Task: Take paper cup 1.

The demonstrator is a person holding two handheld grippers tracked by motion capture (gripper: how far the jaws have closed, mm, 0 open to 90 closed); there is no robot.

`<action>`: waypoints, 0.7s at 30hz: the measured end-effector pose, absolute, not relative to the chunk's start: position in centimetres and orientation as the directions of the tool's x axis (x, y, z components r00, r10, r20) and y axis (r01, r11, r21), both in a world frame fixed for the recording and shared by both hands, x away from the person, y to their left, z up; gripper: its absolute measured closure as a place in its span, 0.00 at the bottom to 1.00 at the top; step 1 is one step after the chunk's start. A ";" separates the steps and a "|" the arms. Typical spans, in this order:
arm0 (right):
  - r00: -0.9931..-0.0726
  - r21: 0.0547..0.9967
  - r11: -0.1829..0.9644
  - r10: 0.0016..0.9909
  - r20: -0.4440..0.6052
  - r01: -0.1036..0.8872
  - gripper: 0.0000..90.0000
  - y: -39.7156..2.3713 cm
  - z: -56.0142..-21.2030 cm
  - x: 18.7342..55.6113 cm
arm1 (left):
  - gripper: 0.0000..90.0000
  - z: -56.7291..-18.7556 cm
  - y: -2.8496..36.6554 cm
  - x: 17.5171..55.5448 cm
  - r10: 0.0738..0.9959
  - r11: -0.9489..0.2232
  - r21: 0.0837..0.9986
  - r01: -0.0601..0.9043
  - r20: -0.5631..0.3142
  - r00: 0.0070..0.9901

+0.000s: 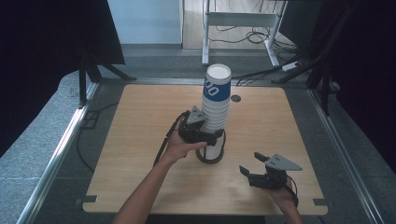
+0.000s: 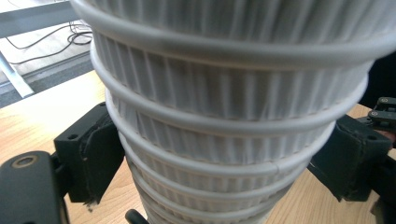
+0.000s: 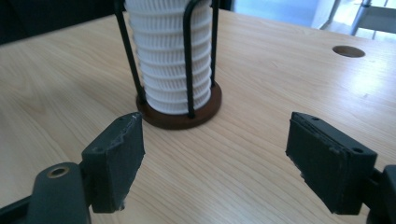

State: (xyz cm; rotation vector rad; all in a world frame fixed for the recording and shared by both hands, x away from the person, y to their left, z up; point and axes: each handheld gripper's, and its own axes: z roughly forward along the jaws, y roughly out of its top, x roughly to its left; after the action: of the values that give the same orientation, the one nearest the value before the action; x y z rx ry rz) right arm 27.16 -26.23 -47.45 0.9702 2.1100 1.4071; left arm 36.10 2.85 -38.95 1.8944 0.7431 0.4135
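ribbed white paper cup stack (image 2: 224,116) | round dark holder base (image 3: 180,114) | left claw (image 2: 224,149) seemingly gripping

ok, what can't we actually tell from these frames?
- Left gripper pads: the left gripper view does not settle whether they press the cup stack.
- Stack top: cut off by the upper edge in both gripper views.
- Holder base: mostly hidden by the hand in the high view.
- Blue print on top cup: partly turned away.
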 end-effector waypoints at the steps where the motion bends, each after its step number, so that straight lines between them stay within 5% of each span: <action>1: -0.669 0.919 0.236 0.742 0.040 0.317 0.22 -26.2 -47.4 27.1 | 0.14 -39.0 2.8 36.1 0.659 -0.294 0.904 0.310 -0.043 0.751; 21: -0.735 0.957 0.160 0.674 0.072 0.240 0.21 -26.0 -41.4 28.6 | 0.14 -39.1 2.9 36.2 0.646 -0.292 0.909 0.296 -0.041 0.762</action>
State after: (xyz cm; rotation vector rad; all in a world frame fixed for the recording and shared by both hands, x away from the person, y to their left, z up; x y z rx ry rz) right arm 28.59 -26.03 -41.43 0.8707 2.0718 1.5996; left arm 36.20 2.93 -39.10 1.8881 0.7210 0.4087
